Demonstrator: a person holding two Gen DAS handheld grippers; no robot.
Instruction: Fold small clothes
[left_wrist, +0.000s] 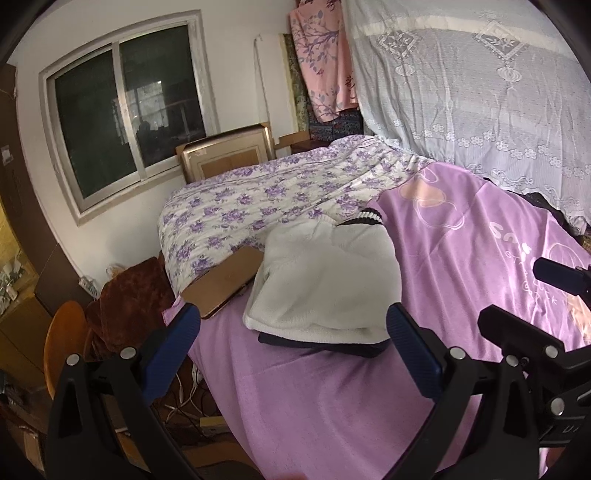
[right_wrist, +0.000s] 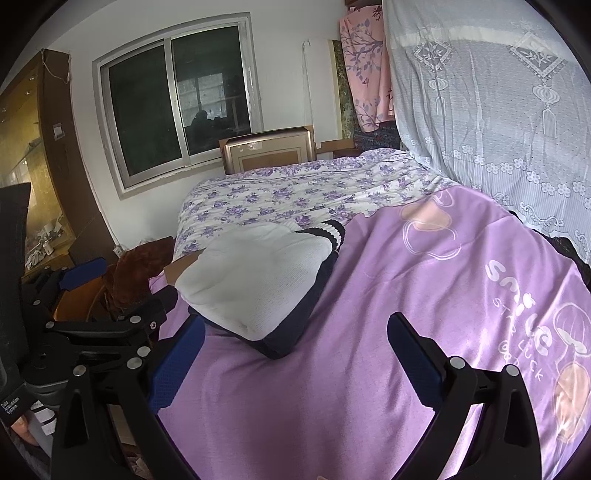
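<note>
Both grippers gape empty over purple sheet; cardboard touches folded white sweater.

Knitted white sweater, matt cloth

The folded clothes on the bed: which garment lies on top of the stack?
The white knit sweater lies on top; the dark navy garment only shows beneath its edges.
</note>
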